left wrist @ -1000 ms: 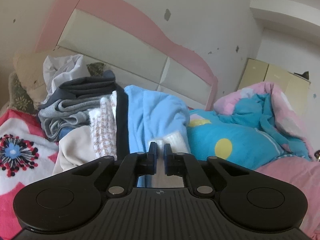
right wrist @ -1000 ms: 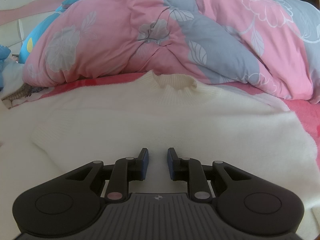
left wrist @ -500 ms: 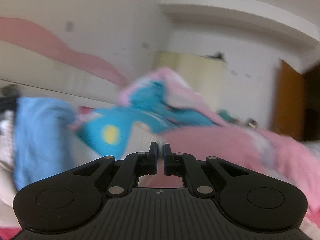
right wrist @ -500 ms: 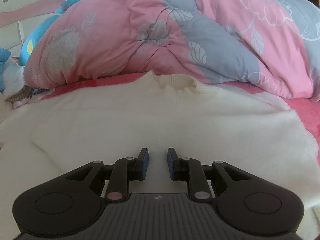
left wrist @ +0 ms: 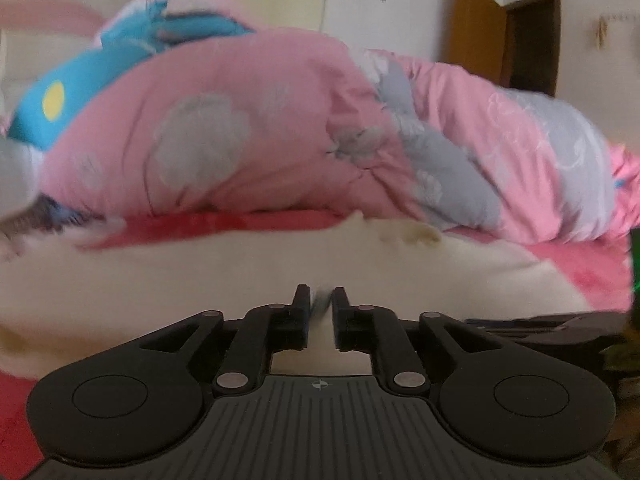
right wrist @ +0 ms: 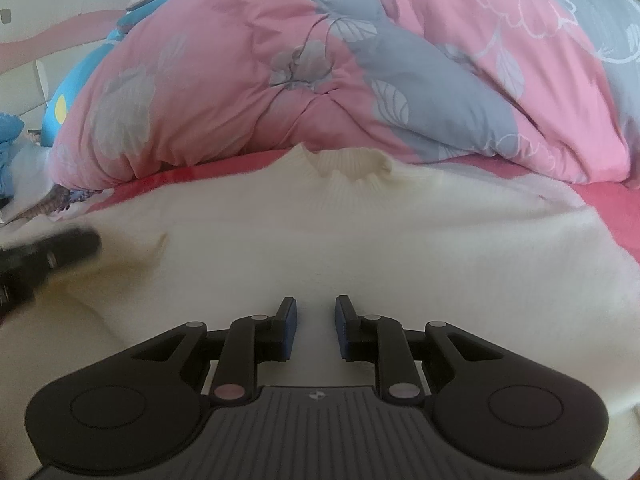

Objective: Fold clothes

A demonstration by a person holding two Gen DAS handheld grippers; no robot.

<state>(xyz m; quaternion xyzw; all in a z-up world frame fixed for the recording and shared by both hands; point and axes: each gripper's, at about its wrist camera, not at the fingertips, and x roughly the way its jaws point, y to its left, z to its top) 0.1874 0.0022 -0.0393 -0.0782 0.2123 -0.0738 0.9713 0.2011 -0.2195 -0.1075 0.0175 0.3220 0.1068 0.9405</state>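
A: The left gripper [left wrist: 320,312] is opening its jaws, nothing between them, over the white sweater [right wrist: 360,248] spread flat on the bed [right wrist: 600,208].

B: It looks soft, light and floppy; best pinched at a sleeve edge. The right gripper [right wrist: 314,322] hovers narrowly parted, empty.

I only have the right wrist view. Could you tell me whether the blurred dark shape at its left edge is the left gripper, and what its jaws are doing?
Observer: Yes, that is the left gripper. Its own camera shows the jaws opening, with a narrow gap and no cloth between them.
Operator: Thank you. What does it face?
Observer: The white sweater, with the collar ahead and a little to the right of its fingertips.
Operator: And what is beyond the bedding?
Observer: Past the pink quilt, a brown door stands beside a dark doorway at the upper right.
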